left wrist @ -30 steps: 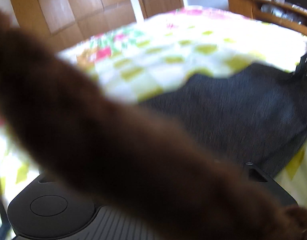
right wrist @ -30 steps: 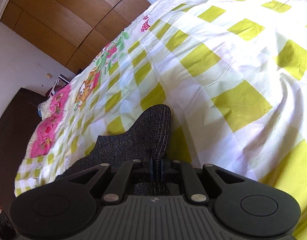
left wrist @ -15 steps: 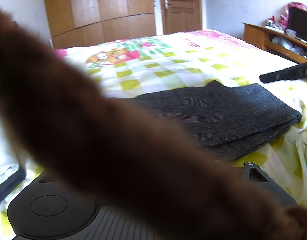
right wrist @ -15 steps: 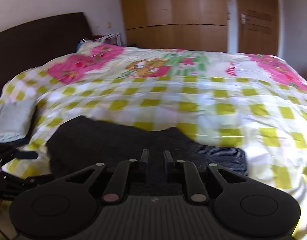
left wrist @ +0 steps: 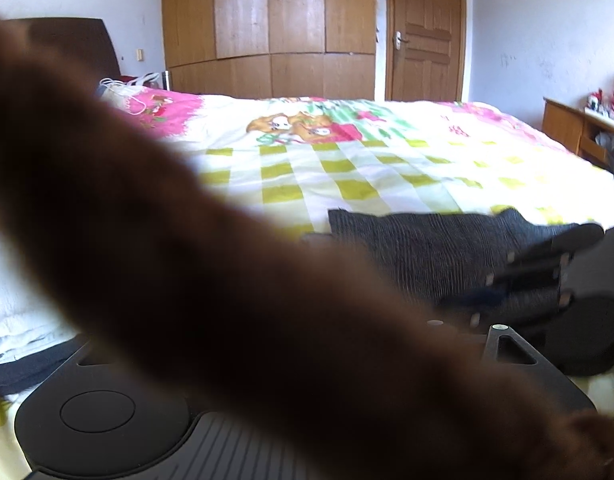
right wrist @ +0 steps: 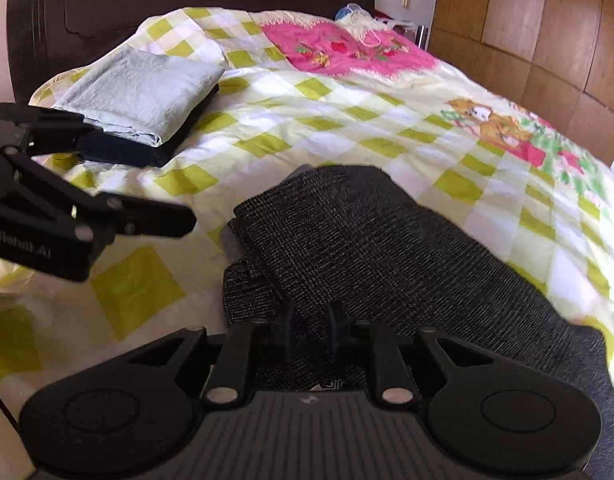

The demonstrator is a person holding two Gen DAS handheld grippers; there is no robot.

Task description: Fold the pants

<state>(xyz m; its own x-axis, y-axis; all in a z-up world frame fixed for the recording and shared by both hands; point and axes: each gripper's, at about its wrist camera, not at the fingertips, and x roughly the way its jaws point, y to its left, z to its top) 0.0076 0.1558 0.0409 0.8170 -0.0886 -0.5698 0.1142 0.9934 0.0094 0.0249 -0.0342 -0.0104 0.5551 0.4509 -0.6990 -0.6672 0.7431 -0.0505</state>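
Since a moment ago my right claw (right wrist: 310, 330) has parted and let go of the pants (right wrist: 371, 248), which lie folded near the bed's (right wrist: 347, 120) front edge. My left claw (right wrist: 163, 220) hovers just beside them, fingers spread apart. Folded towels (right wrist: 143, 92) sit toward the headboard corner.

A blurred brown sleeve (left wrist: 235, 288) crosses the left wrist view and hides the left claw's (right wrist: 175, 222) fingers there — their spacing cannot be told; the right claw (left wrist: 547, 264) at that view's edge is smeared by blur; the dark pants (right wrist: 371, 248) run off the lower right edge of the right wrist view; small items on the far shelf (left wrist: 567, 124) are too small to tell.
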